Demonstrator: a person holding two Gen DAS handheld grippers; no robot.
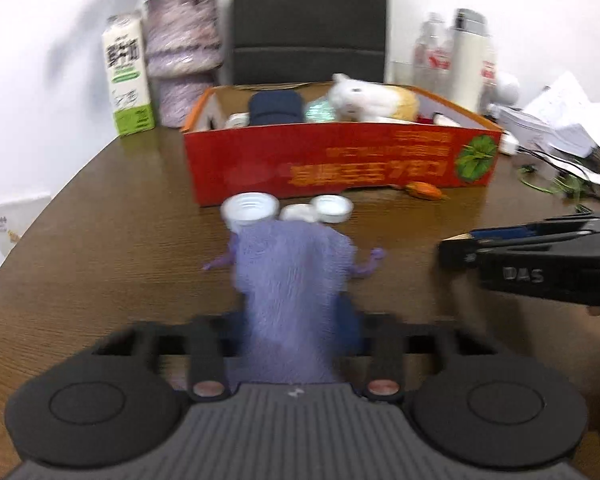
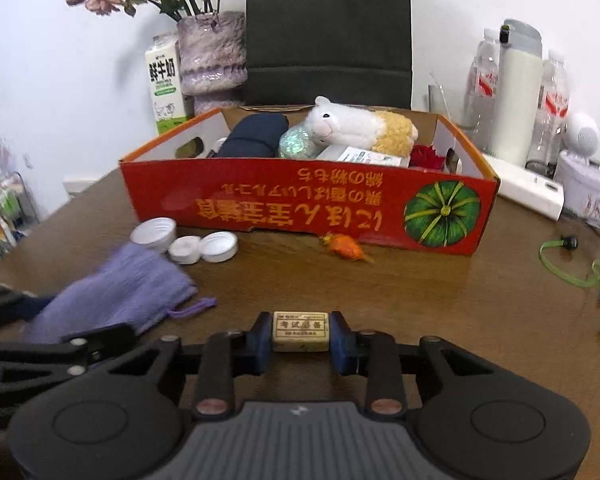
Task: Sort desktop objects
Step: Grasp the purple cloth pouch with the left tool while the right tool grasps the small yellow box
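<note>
- The left gripper is matt black, with two broad round discs at its base, each ringed by a shallow circle.
- Between the discs sits a grey ribbed plate with a small pale mark near its top edge.
- Two black link bars run forward from copper-coloured pivot pins.
- The right gripper has the same build: black discs, grey ribbed plate, copper pins.
- Its fingers carry dark blue pads.
- From the left wrist, the right gripper's black body shows the pale letters "DAS", small silver screws and a blue strip along its finger.
</note>
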